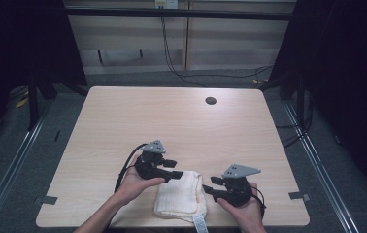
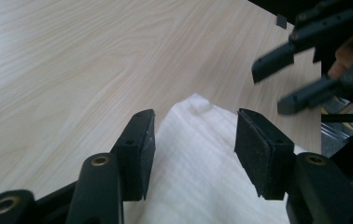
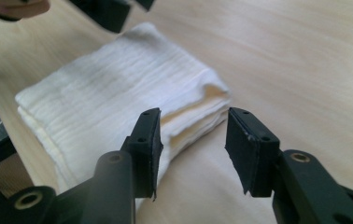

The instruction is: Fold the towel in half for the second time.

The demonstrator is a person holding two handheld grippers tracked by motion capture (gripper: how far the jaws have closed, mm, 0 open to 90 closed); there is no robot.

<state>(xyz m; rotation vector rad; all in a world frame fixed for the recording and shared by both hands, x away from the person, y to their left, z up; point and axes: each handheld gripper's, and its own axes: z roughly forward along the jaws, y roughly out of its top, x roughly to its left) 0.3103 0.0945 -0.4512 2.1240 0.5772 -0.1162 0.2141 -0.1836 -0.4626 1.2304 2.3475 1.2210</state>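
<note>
Lying folded into a thick pad near the near edge of the table (image 1: pixel 123 111), a little right of its middle, with a label hanging past that edge: the white towel (image 1: pixel 179 194). Flanking it, one to each side: left gripper (image 1: pixel 175 169) just over the far left corner of the cloth, right gripper (image 1: pixel 210 186) just off the right-hand side, both turned inward toward it. Parted about halfway in the left gripper view, jaws clear of everything, cloth (image 2: pixel 198 177) below and between them but not pinched. Likewise parted in the right gripper view, pads free, the stacked folds (image 3: pixel 118 93) of one corner just ahead and to the left of the gap. Judging from the neat layers and the unloaded grippers on both sides: placed so for folding work, either just let go or about to be taken up at the edges.
</note>
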